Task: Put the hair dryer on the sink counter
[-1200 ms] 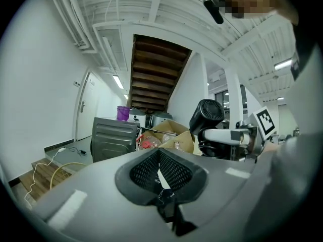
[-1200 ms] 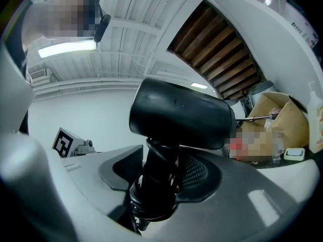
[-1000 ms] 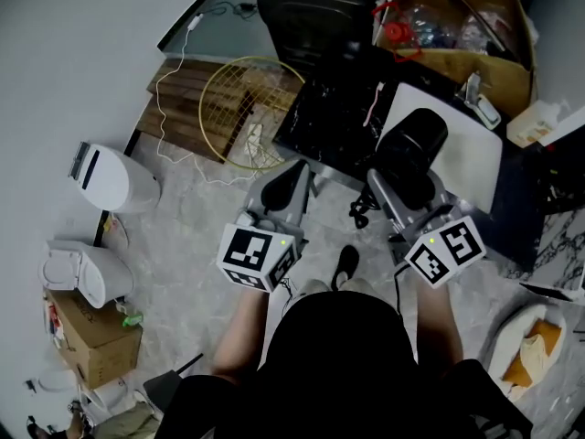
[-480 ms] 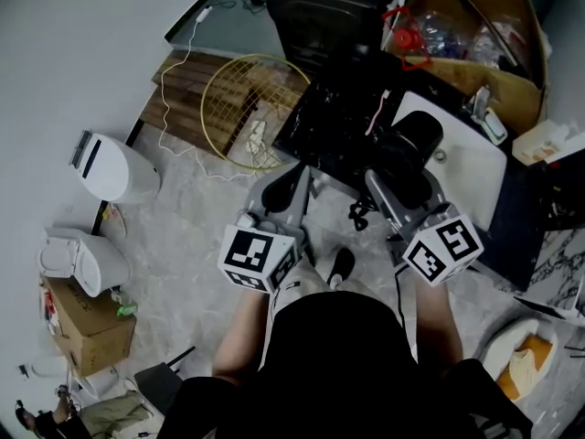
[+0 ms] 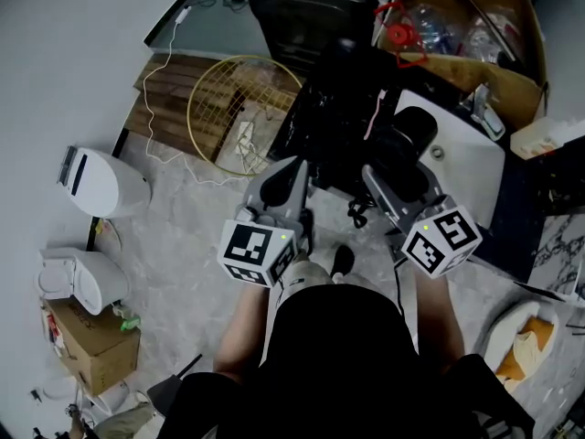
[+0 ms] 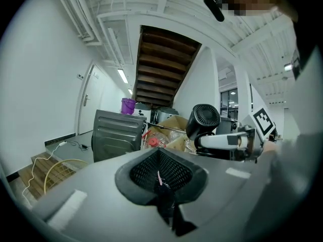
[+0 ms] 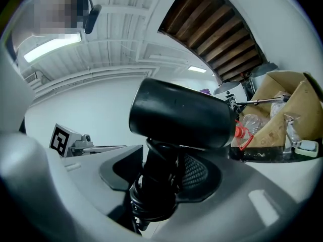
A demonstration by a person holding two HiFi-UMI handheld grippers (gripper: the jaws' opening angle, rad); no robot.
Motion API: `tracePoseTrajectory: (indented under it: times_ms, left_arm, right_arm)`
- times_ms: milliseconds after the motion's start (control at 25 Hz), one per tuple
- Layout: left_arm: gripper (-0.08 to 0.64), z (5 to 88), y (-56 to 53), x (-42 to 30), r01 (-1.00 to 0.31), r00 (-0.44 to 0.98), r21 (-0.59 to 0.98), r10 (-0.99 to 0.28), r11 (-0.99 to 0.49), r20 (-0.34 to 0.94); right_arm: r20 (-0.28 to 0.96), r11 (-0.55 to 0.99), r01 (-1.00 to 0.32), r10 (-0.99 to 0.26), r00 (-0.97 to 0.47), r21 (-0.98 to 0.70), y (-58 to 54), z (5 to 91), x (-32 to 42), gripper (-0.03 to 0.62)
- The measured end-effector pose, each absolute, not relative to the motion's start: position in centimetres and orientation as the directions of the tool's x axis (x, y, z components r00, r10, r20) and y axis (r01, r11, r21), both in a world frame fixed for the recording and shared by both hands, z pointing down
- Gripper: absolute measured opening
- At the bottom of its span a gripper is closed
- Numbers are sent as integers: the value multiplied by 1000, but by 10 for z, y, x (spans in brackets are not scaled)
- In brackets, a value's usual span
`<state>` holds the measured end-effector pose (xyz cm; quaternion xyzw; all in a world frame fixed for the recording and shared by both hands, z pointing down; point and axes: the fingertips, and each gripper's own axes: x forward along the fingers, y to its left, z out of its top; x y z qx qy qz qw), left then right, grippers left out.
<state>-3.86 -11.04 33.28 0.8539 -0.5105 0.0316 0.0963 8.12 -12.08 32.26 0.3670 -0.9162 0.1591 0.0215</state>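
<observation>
Grey marbled floor (image 5: 183, 245), white walls, brown slatted structure (image 6: 164, 64) overhead. Ahead, dark marble counter (image 5: 315, 131) with white sink (image 5: 468, 167) set in, faucet (image 5: 483, 108) at far rim. Behind counter, open cardboard box (image 5: 471, 35) of clutter and dark metal bin (image 5: 302, 7). Left of counter on floor, yellow wire basket (image 5: 239, 108) lying partly over wooden slats (image 5: 169, 94), with white cable (image 5: 169, 71) looped across. Further left near wall, white appliance (image 5: 102, 183).

Off the counter, hair dryer (image 5: 409, 140) held up over near-left rim of sink, barrel crosswise above handle. Handle pinched in right claw (image 7: 156, 185), cord wound round handle between the pads. Pressed together with nothing gripped, left claw (image 6: 160, 171), just left of the other and pointing at counter's near edge.

Near edge of counter just beyond both claws. Counter's left corner close to basket. Bare white sink surface right of dryer, open floor left of left claw. Below the claws, person's legs and one shoe (image 5: 343, 263).
</observation>
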Motion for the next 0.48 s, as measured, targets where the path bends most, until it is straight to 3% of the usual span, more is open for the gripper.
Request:
tracePoseTrajectory:
  times_ms: [480]
  left_arm:
    - [-2,345,-195,-58,-808,589,168,-787,-565,184]
  right_arm:
    - [305,580,-763,-700,-646,-285,-191,359,46,219]
